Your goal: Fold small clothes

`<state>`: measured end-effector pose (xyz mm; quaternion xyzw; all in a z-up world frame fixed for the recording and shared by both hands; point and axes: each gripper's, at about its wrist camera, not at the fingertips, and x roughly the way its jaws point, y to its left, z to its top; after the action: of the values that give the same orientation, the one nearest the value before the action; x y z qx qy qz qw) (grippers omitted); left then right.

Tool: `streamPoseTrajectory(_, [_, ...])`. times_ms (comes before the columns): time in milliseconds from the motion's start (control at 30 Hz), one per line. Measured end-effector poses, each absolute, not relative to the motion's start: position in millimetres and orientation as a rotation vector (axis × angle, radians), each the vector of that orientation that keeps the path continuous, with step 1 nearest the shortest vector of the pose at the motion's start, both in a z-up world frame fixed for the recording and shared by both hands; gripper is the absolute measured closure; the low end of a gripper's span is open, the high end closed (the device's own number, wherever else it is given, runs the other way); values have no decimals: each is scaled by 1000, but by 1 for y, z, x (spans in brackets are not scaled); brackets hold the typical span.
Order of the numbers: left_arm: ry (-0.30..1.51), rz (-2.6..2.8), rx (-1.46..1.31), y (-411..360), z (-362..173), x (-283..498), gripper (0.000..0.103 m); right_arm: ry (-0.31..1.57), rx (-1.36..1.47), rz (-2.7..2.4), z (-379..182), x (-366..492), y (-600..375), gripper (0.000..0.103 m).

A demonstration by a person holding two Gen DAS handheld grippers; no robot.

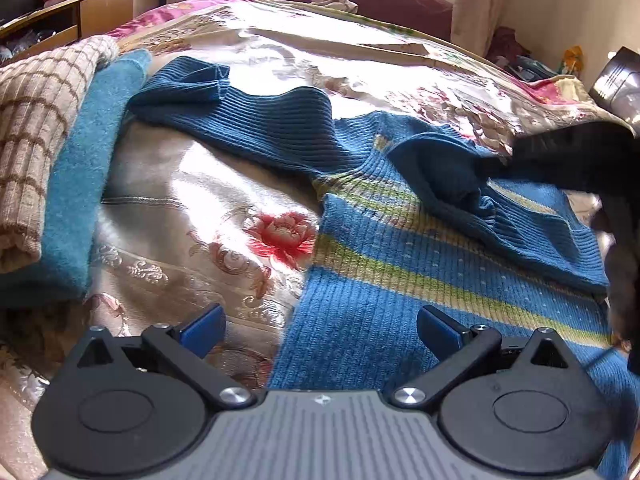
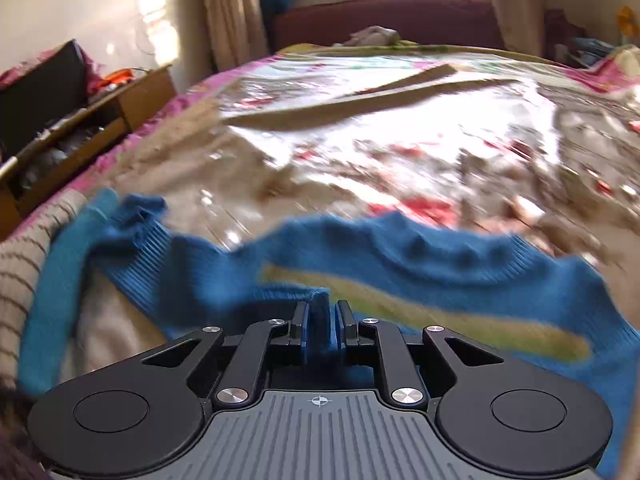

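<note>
Bed (image 1: pixel 224 184): we are seeing it spread with a shiny floral coverlet, carrying everything listed below.

Blue sweater (image 1: pixel 380 280): we are finding it lying flat on the coverlet, ribbed, with yellow-green stripes across the chest. One sleeve (image 1: pixel 256 120) is stretching out toward the folded pile; the other sleeve (image 1: pixel 520 216) is lying doubled over the chest.

Folded pile: a beige checked knit (image 1: pixel 36 140) and a teal knit (image 1: pixel 84 184) are lying side by side at the bed's edge, just beside the outstretched cuff.

Right gripper (image 2: pixel 322 322): its fingers are standing narrow, pinching a fold of blue knit, which appears to be the folded sleeve; the view is blurred.

Left gripper (image 1: pixel 320 332): its fingers are standing wide apart over the sweater's edge, holding nothing.
</note>
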<state>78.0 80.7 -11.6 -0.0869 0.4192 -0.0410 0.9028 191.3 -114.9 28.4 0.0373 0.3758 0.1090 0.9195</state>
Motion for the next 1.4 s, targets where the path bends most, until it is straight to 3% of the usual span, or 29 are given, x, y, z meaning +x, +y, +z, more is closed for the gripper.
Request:
streamPoseTrajectory(167, [866, -87, -144, 77, -10, 77, 0, 892, 168, 174, -9, 184, -135, 87])
streamPoseTrajectory(400, [748, -22, -108, 94, 19, 84, 0, 819, 137, 236, -1, 164, -124, 87])
streamPoseTrajectory(733, [626, 230, 204, 125, 37, 187, 0, 791, 255, 290, -8, 141, -133, 86])
streamPoseTrajectory(967, [664, 237, 418, 126, 5, 233, 12, 780, 342, 332, -20, 136, -143, 86])
streamPoseTrajectory(1067, [685, 219, 491, 125, -8, 238, 24, 788, 410, 349, -26, 137, -152, 87])
streamPoseTrajectory(1233, [668, 234, 597, 123, -17, 247, 35, 797, 487, 371, -32, 139, -162, 88])
streamPoseTrajectory(1400, [640, 235, 668, 116, -25, 254, 38, 801, 501, 379, -34, 139, -165, 88])
